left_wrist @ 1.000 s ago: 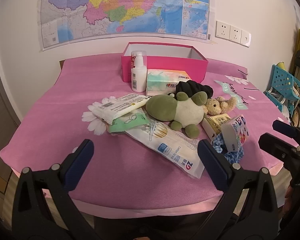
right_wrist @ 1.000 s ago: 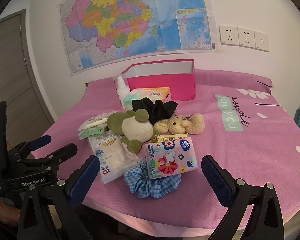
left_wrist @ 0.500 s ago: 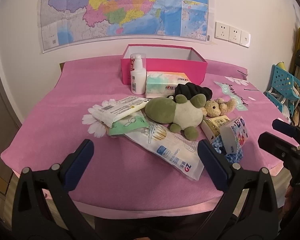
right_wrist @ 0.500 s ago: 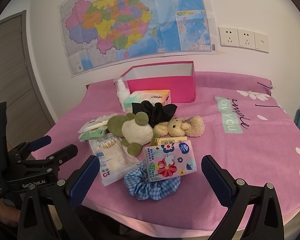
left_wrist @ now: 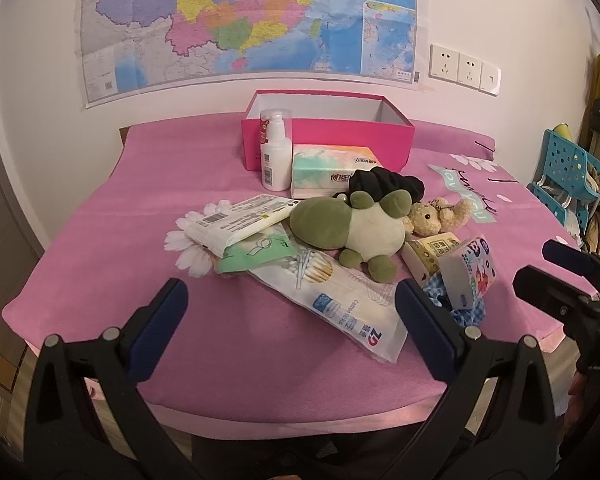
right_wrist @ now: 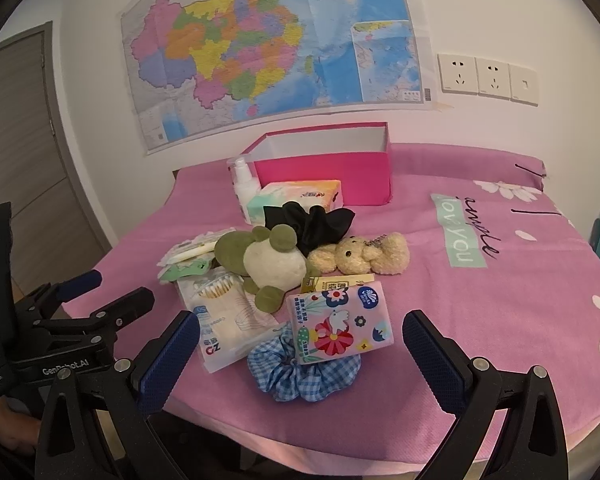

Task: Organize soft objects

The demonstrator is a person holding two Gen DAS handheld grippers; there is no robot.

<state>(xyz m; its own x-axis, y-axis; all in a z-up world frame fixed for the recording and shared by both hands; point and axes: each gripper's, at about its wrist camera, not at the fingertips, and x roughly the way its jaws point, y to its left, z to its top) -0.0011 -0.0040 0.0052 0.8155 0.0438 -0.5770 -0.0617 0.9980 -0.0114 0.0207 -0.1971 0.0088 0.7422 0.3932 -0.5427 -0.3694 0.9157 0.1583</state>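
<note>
Both claws spread wide before a heap of soft things

Right now the left claw hangs released above the near edge of the worktop, its blue-padded fingers far apart and gripping nothing. The right claw is likewise spread wide with nothing between its pads, level with the near edge on the right side; in the left wrist view it shows as a black frame at the far right.

On the pink cloth lies a loose pile. A green frog plush sprawls in the middle, its leg resting on a bag of cotton swabs. Just behind it sits a black scrunchie, and beside that a tan teddy bear lies on its side. Nearest the right claw, a floral tissue pack rests tilted on top of a blue checked scrunchie, with a small yellow box just behind it. To the left of the frog are a white wipes packet and a green packet partly under it.

Farther back, a pastel tissue box and a white pump bottle stand in front of an open pink box, whose inside looks white. A map hangs on the wall behind.
</note>
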